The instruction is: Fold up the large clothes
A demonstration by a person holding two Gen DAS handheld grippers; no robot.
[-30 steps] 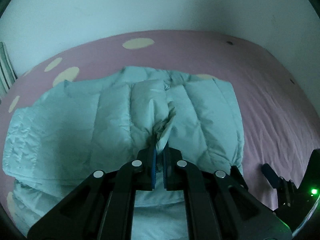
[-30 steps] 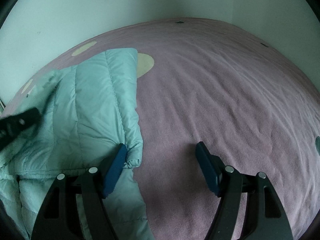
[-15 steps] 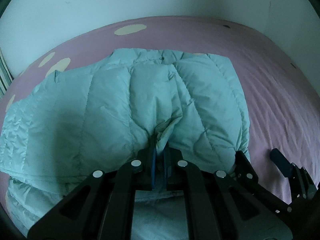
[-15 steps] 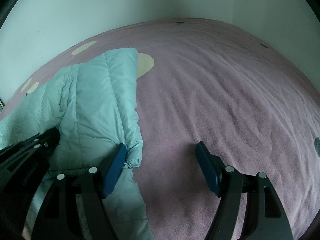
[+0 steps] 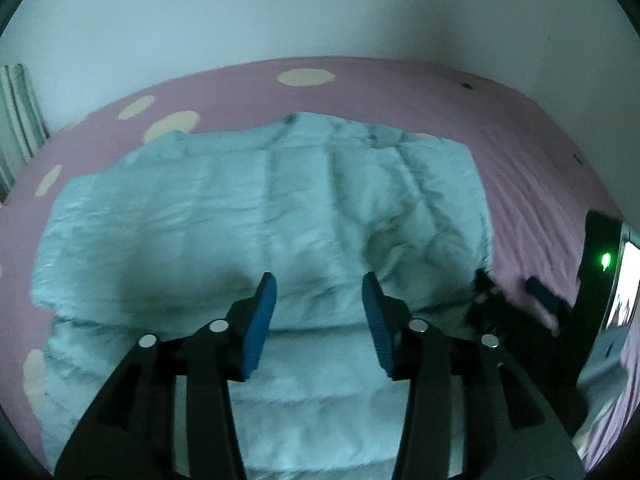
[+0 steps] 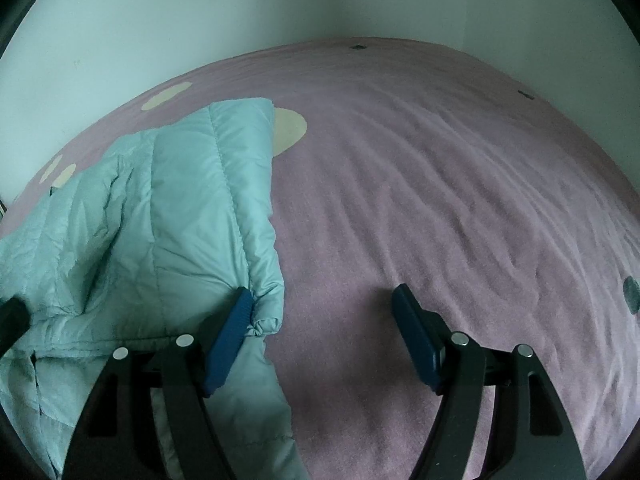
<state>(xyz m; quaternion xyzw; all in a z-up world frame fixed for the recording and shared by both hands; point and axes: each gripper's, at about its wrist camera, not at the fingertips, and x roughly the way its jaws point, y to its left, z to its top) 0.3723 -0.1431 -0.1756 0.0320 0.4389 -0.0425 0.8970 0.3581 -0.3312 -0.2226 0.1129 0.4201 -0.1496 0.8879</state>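
Observation:
A pale blue quilted puffer jacket [image 5: 260,216] lies folded on a pink bed [image 5: 532,184]. My left gripper [image 5: 319,300] is open and empty, just above the jacket's near fold. The jacket also shows in the right wrist view [image 6: 160,216] at the left. My right gripper [image 6: 322,308] is open and empty over the bed [image 6: 440,184]; its left pad [image 6: 236,320] rests against the jacket's cuffed corner. The right gripper shows at the right edge of the left wrist view [image 5: 540,300].
The pink bedsheet has cream dots [image 5: 306,77] and small dark marks [image 6: 358,46]. White walls [image 5: 320,8] close the bed at the back and right. A striped cloth [image 5: 18,112] hangs at the far left. A device with a green light [image 5: 606,258] sits at the right.
My left gripper has opened and let go of the jacket fabric it was pinching, and the fold has dropped flat. The left gripper has drawn back a little. My right gripper has not moved.

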